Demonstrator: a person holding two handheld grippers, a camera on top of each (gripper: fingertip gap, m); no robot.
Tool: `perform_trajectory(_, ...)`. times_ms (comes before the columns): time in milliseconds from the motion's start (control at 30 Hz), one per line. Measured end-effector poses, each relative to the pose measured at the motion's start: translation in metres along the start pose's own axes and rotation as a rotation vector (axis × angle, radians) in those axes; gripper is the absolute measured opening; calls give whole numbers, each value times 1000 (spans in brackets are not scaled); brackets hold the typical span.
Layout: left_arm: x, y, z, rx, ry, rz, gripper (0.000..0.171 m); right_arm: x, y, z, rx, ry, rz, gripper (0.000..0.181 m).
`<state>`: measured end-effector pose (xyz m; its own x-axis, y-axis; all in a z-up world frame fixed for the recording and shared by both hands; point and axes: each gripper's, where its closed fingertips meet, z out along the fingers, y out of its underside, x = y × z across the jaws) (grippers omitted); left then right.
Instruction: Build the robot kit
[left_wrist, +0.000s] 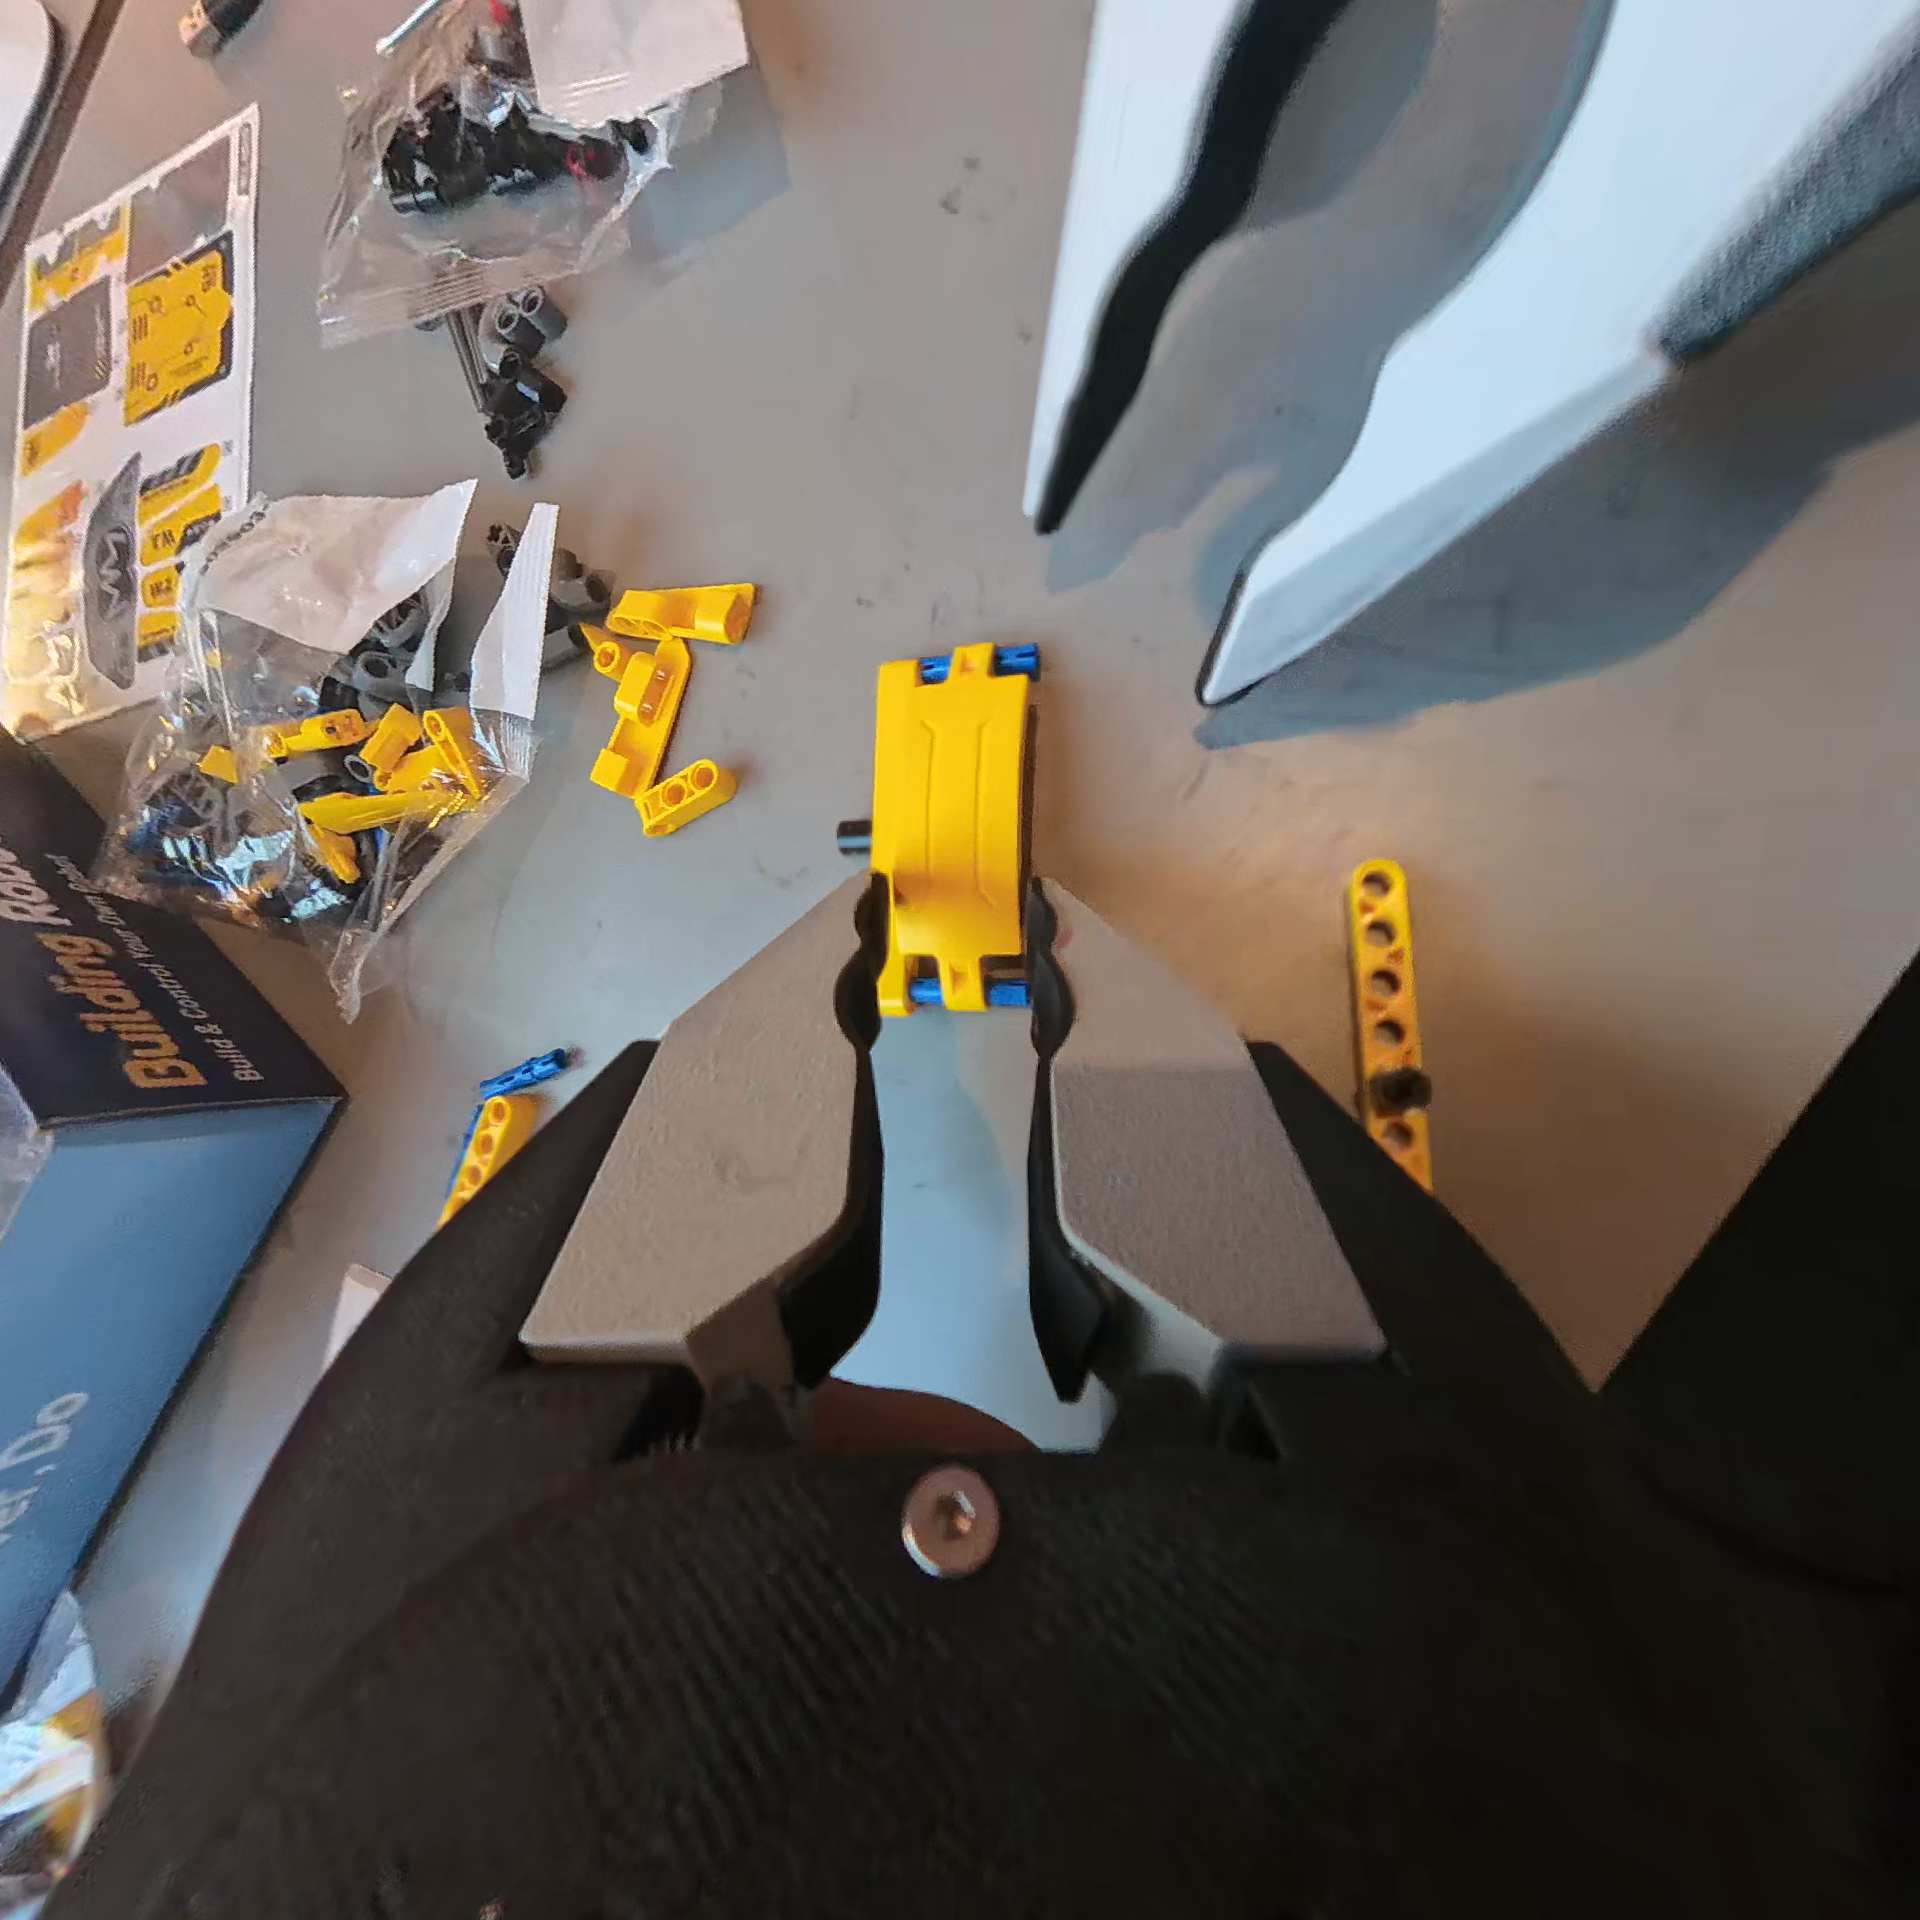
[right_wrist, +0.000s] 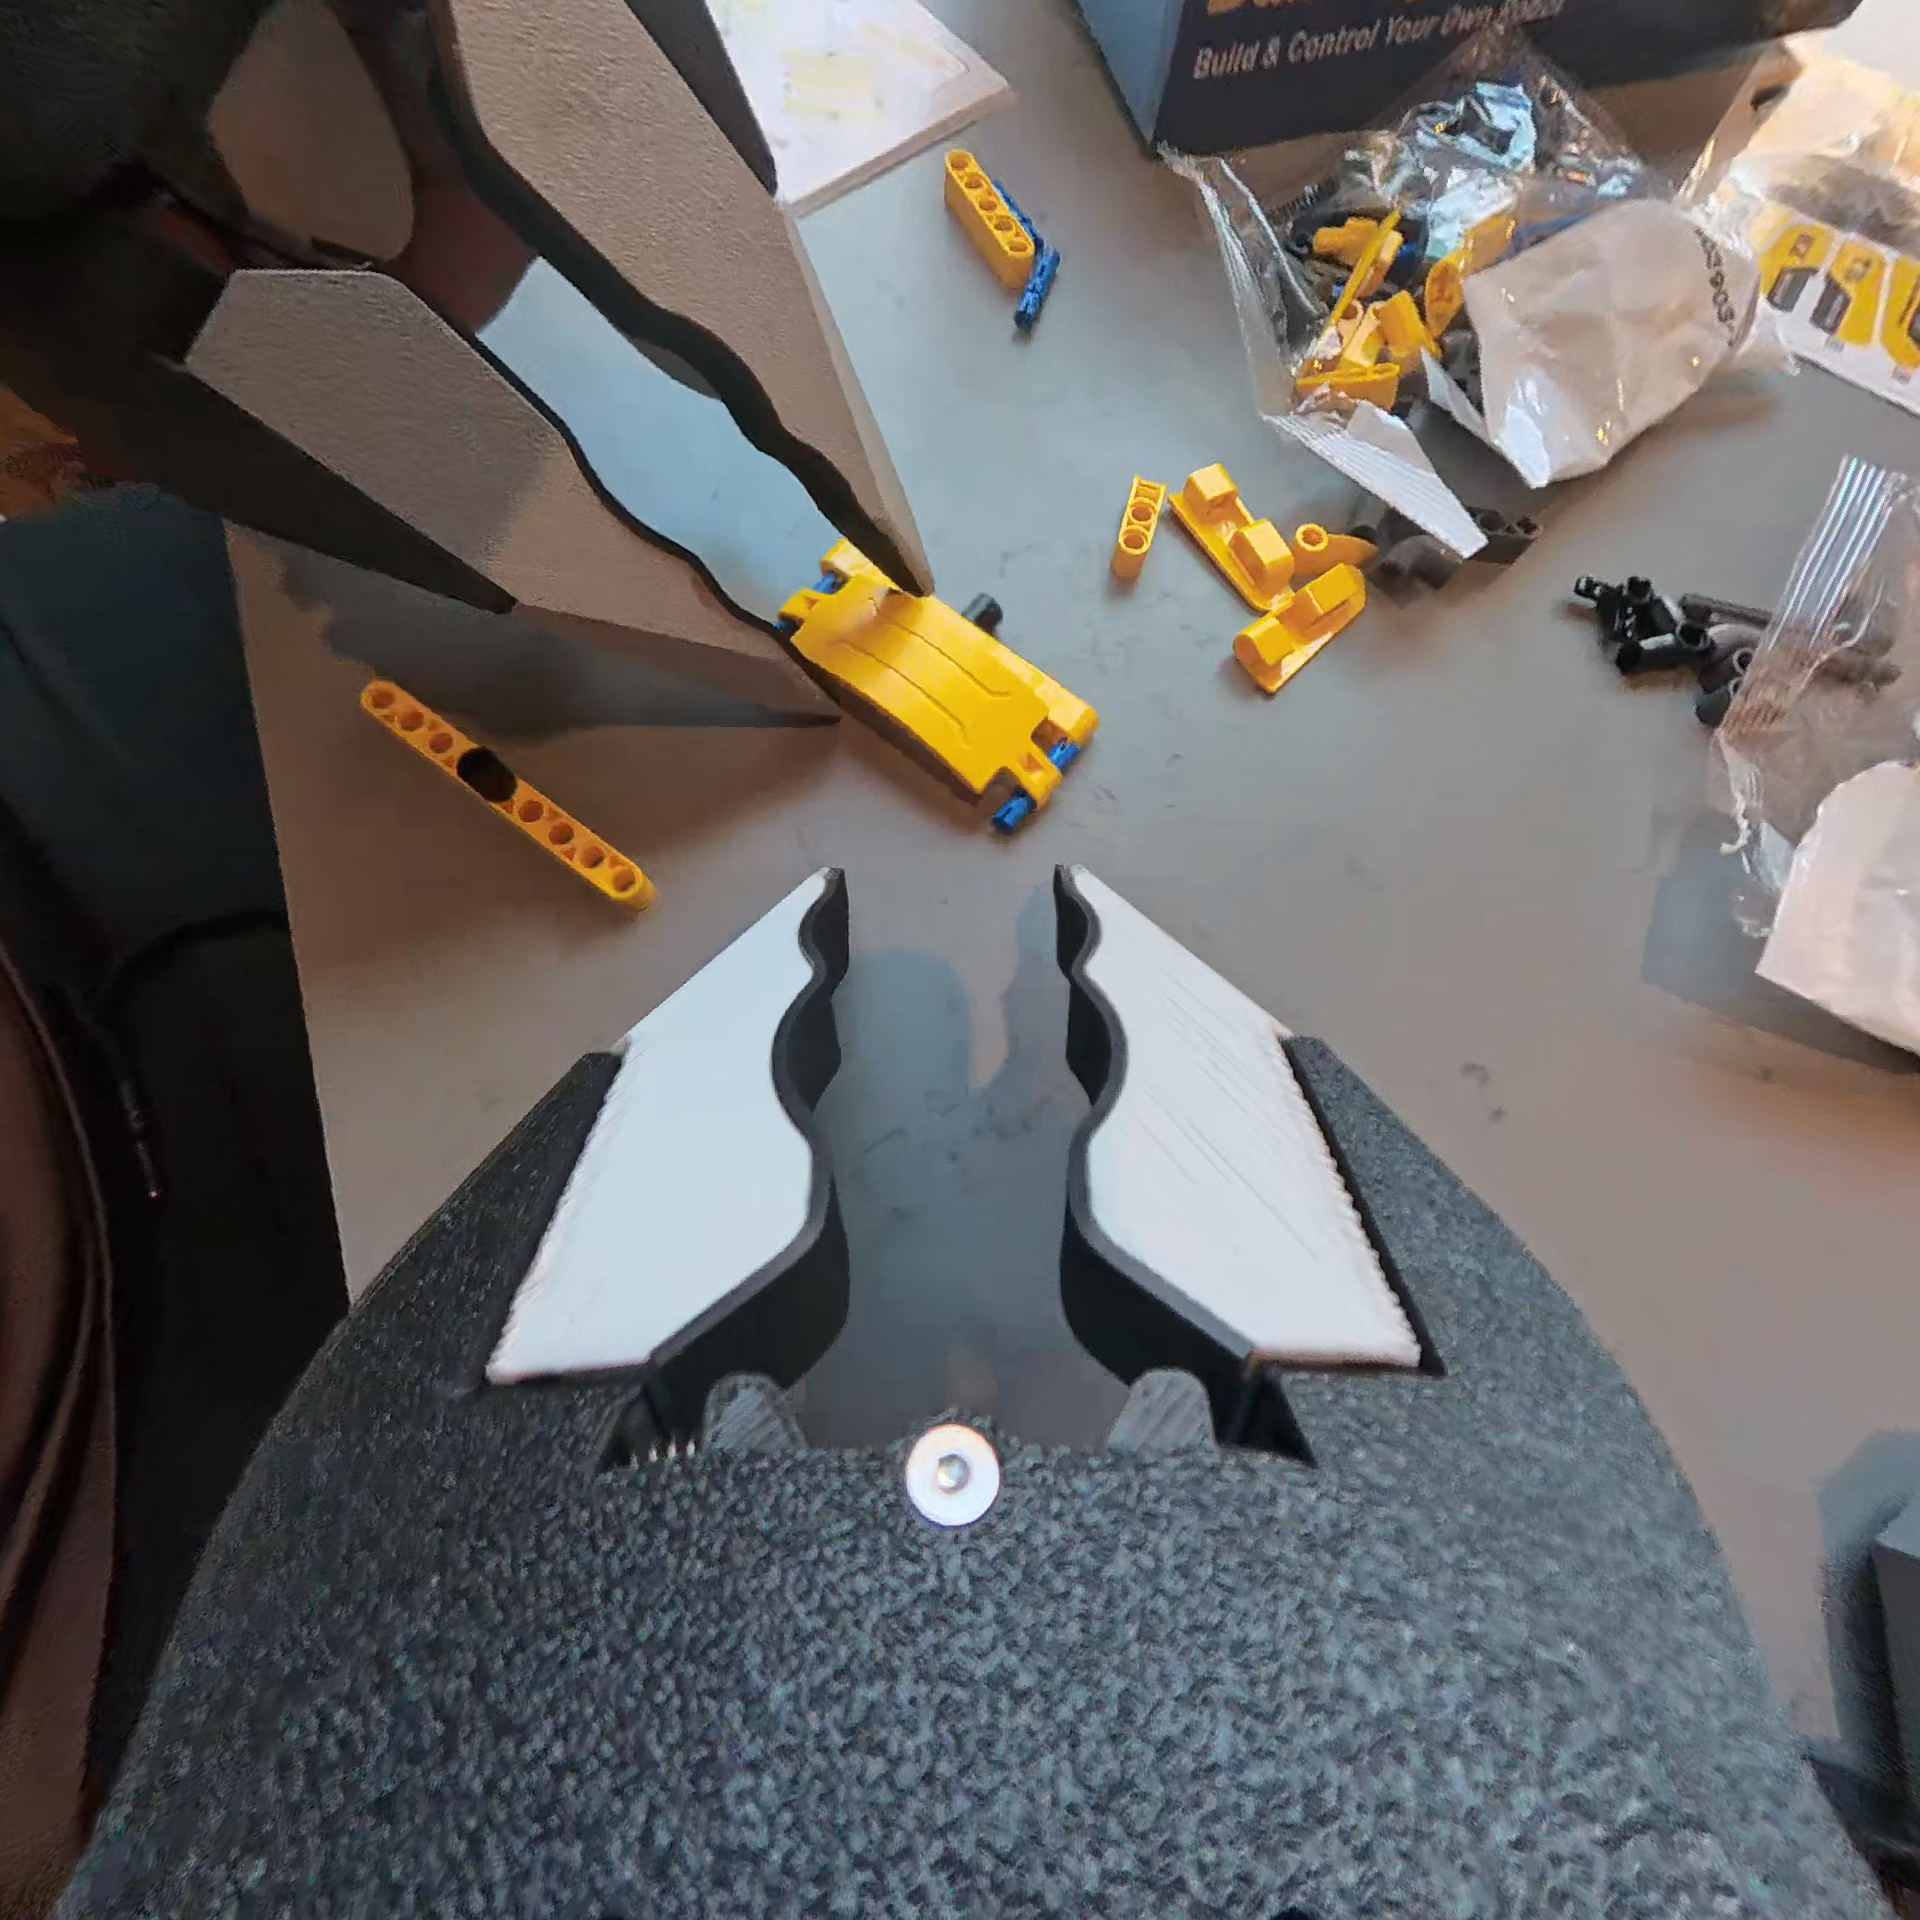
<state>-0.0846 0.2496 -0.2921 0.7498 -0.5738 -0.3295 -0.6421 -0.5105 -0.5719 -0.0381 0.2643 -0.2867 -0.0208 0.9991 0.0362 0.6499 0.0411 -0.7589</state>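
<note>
One yellow panel (left_wrist: 951, 821) with blue pins (left_wrist: 1013, 657), pinched in left gripper (left_wrist: 954, 914).

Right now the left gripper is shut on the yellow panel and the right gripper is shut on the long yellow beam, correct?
Not quite. The left gripper is shut on the yellow panel, but the right gripper is open and empty; the long yellow beam lies untouched on the table, as the right wrist view shows.

Both wrist views look steeply down, close over the grey table (left_wrist: 1195, 935), facing roughly opposite ways, and share the yellow panel piece (left_wrist: 951, 831) and holed yellow beam (right_wrist: 504, 795).
</note>
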Motion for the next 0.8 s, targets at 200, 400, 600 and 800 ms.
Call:
perform_trajectory(200,-11,12,-5,-3,17,102,23,3,-8,7,8,-77,-37,43)
perform_trajectory(400,-13,6,-9,48,113,101,55,4,-11,24,-50,-146,-160,50)
perform_trajectory(600,-11,2,2,52,225,118,54,3,-10,28,-83,-279,-199,53)
perform_trajectory(800,-15,3,6,53,311,144,48,4,-12,31,-82,-340,-232,54)
